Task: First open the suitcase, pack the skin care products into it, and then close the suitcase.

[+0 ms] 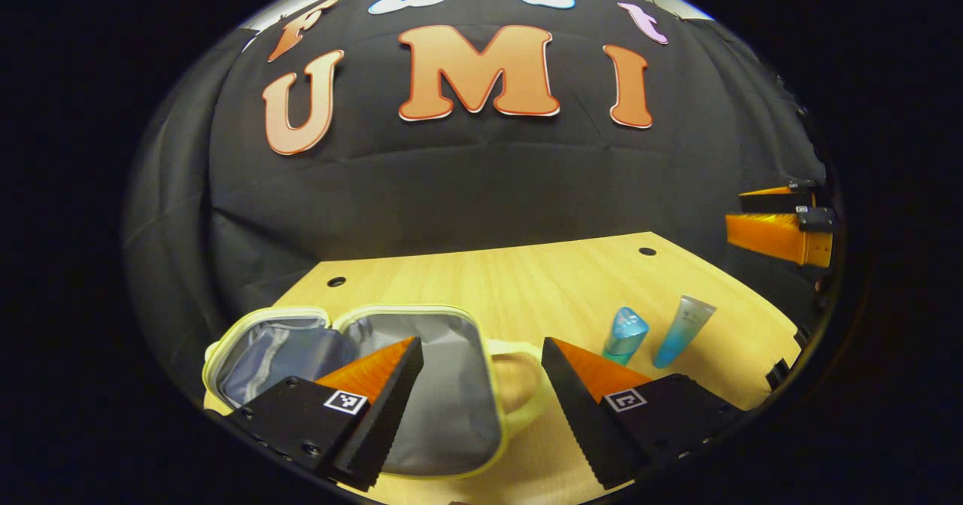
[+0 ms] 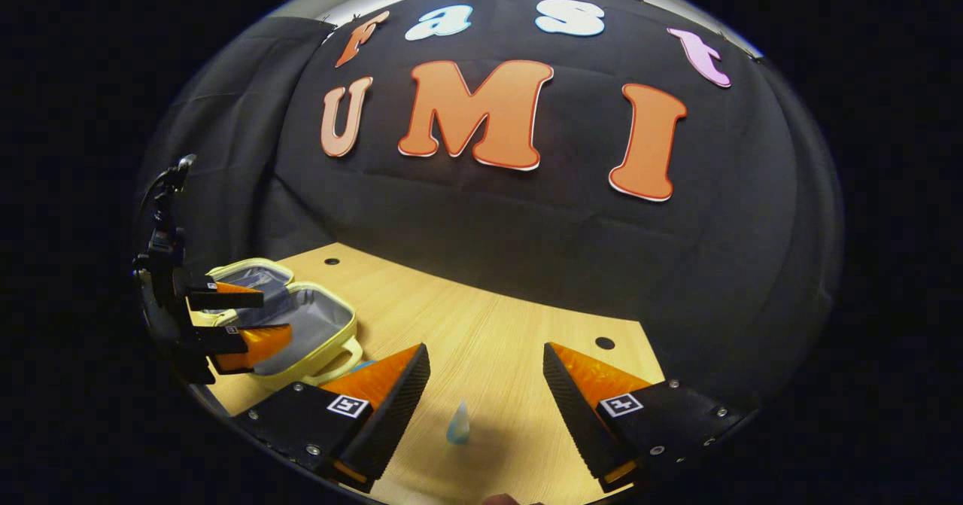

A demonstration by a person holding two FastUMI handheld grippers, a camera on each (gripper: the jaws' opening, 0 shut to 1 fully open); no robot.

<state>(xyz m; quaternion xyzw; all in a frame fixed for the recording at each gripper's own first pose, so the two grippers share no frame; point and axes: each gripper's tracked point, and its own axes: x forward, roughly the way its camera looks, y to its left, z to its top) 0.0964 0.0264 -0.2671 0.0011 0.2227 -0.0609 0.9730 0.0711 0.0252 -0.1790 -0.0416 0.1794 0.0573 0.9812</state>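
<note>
Both grippers, left (image 1: 481, 407) and right (image 2: 485, 415), gape wide, holding nothing, above the open suitcase (image 1: 451, 415) and tubes (image 1: 624, 336).

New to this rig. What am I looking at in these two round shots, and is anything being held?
No robot arm: a person carries a two-finger claw in each hand, and a fisheye camera rides on each.

The left gripper view looks past the left claw, open and empty, at a wooden table. On it lie a small suitcase, open and lying flat with nothing visible inside, and two blue skin care tubes.

The right gripper view shows the right claw, also open and empty, above one tube. Nothing is packed yet.
</note>
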